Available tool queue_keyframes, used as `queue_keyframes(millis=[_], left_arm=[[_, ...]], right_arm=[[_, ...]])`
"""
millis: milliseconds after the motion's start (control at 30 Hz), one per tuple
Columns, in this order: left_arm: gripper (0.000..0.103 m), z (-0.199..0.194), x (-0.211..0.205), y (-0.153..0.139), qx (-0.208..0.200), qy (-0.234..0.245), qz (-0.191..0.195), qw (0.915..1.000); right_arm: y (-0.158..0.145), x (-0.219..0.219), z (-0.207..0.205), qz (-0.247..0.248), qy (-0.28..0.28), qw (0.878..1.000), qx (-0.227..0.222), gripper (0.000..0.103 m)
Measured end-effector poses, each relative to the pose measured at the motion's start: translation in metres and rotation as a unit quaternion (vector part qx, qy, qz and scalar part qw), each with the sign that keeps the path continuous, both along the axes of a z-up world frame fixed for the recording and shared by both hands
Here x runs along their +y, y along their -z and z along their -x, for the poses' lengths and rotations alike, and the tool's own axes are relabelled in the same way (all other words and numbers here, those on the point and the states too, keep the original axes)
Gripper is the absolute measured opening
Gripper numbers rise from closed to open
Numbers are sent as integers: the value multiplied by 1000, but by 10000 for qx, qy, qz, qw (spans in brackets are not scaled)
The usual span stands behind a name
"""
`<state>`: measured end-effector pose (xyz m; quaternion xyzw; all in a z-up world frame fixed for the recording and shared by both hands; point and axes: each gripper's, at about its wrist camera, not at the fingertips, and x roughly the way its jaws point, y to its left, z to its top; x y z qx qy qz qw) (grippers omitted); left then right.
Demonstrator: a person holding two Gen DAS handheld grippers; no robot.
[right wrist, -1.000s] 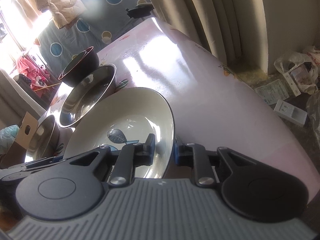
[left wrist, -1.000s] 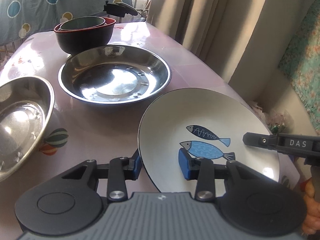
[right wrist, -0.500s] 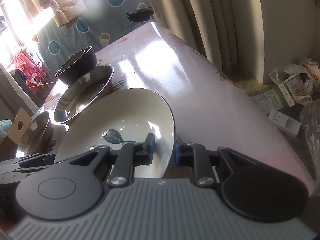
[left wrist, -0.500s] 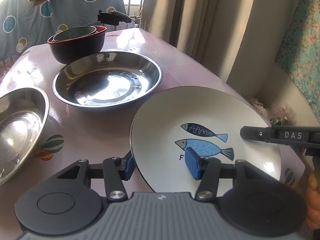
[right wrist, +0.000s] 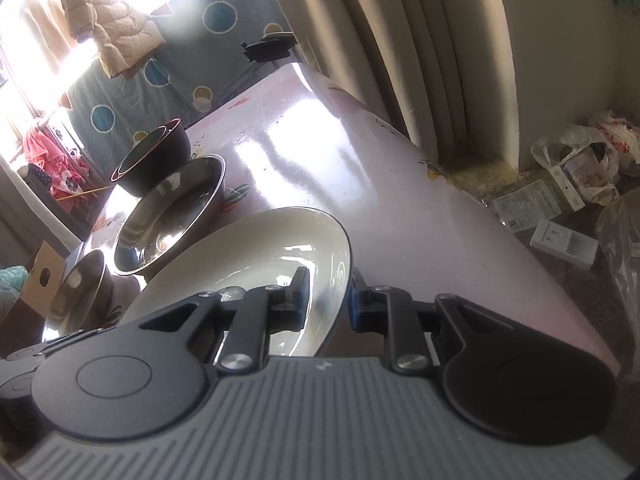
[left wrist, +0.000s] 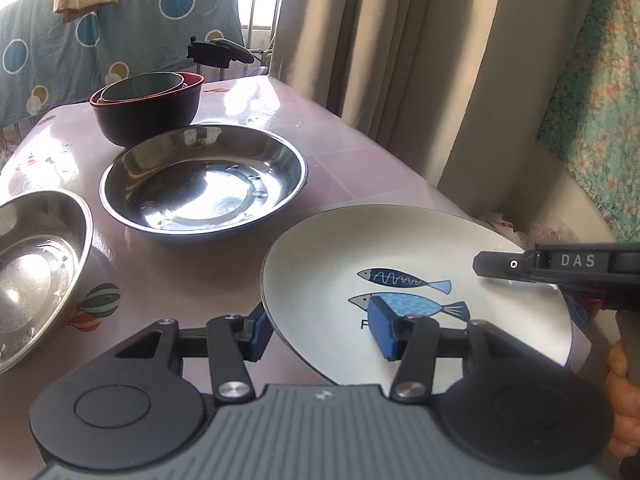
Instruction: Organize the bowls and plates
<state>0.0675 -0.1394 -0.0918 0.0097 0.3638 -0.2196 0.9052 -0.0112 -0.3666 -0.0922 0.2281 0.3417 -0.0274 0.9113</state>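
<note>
On the glossy pink table (left wrist: pixel 360 168), your right gripper (right wrist: pixel 328 300) pinches the plate (left wrist: pixel 400 248) by its rim, while your left gripper (left wrist: pixel 316 328) straddles the near rim, pads apart and not pressing. It looks stiff, glazed, slippery and breakable, so grip the rim squarely between both pads.

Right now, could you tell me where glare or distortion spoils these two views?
Left wrist view: sharp and evenly lit, with bright reflections in the steel bowl and fisheye bending at the curtain edges. Right wrist view: the window is blown out to white, a strong sheen lies across the pink table, and the fish plate shows glare streaks; the horizon tilts heavily.
</note>
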Motion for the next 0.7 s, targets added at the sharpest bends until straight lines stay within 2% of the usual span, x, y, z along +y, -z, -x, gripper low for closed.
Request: queue_keyframes(millis=[300, 467, 700], left_arm=[[51, -2, 3, -12, -21, -20, 250, 9997], [51, -4, 5, -24, -166, -53, 351, 9992], [51, -22, 23, -44, -270, -301, 494, 9980]], right_arm=[[-11, -2, 7, 22, 26, 9998, -194, 19], [-23, -6, 8, -27, 57, 9995, -318, 19], [-43, 3, -11, -7, -107, 9985, -533, 19]])
